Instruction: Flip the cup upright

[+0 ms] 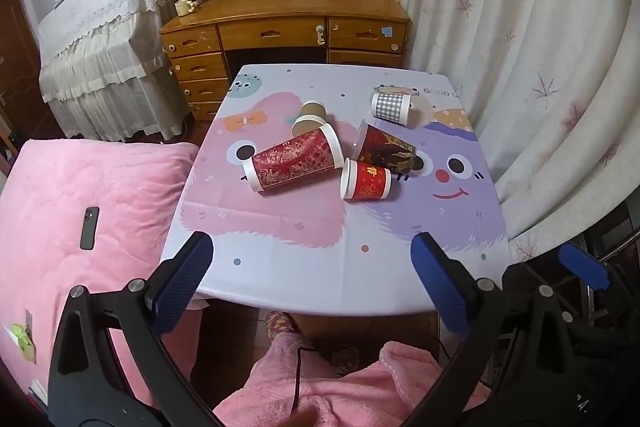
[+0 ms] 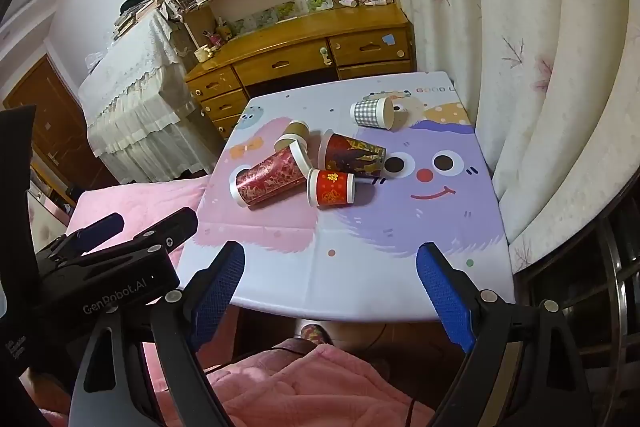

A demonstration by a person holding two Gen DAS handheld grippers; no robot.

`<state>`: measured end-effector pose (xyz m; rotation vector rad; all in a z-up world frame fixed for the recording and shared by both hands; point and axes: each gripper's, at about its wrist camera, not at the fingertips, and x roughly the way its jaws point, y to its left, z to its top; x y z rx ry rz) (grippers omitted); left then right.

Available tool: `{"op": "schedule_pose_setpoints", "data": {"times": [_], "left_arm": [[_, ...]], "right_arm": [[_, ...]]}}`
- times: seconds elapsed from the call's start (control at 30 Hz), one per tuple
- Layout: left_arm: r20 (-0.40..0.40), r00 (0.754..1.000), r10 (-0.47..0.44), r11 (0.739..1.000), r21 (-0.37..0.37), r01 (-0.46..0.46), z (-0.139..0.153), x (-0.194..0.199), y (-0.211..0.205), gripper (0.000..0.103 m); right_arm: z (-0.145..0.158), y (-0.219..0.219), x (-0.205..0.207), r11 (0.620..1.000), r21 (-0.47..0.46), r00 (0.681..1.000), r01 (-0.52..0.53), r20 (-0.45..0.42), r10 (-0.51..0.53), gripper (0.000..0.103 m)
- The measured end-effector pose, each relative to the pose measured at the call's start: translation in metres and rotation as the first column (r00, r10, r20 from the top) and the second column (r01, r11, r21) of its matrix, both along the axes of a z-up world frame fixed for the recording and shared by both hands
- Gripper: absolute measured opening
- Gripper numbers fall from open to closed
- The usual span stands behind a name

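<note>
Several paper cups lie on their sides on the cartoon-print table. A long red-gold cup lies left of centre. A small red cup lies beside it. A dark patterned cup, a brown cup and a grey checked cup lie further back. My left gripper is open and empty, held back over the table's near edge. My right gripper is open and empty there too.
A pink bed with a phone lies left of the table. A wooden desk stands behind it. A white curtain hangs on the right. The person's pink-clad lap is below the table edge.
</note>
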<state>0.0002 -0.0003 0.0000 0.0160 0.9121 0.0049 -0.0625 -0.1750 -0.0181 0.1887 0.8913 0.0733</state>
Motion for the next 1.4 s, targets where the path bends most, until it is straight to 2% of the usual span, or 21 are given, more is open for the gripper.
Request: {"op": "schedule_pose_setpoints", "data": {"times": [0.4,0.5,0.9,1.0,1.4], "left_arm": [[-0.001,1.000,0.000,1.000,0.002,0.000,0.001,-0.003,-0.001,0.097],[-0.008,1.000,0.000,1.000,0.007,0.000,0.001,-0.001,-0.002,0.097],[-0.012,1.000,0.000,1.000,0.017,0.000,-0.019,-0.010,0.001,0.096],[-0.017,1.000,0.000,1.000,0.015,0.000,-0.029,-0.013,0.001,0.096],[-0.025,1.000,-0.001,1.000,0.022,0.001,-0.028,-0.014,0.001,0.093]], "right_arm": [[0.006,0.001,-0.001,1.000,0.004,1.000,0.000,-0.010,0.000,0.089],[-0.002,-0.002,0.001,1.000,0.006,1.000,0.005,-0.019,-0.005,0.089],[0.002,0.000,0.000,1.000,0.007,1.000,0.007,-0.029,-0.007,0.089],[-0.008,-0.002,-0.001,1.000,0.009,0.999,0.009,-0.034,-0.009,0.089],[-0.009,-0.003,-0.002,1.000,0.014,0.999,0.009,-0.040,-0.008,0.089]]}}
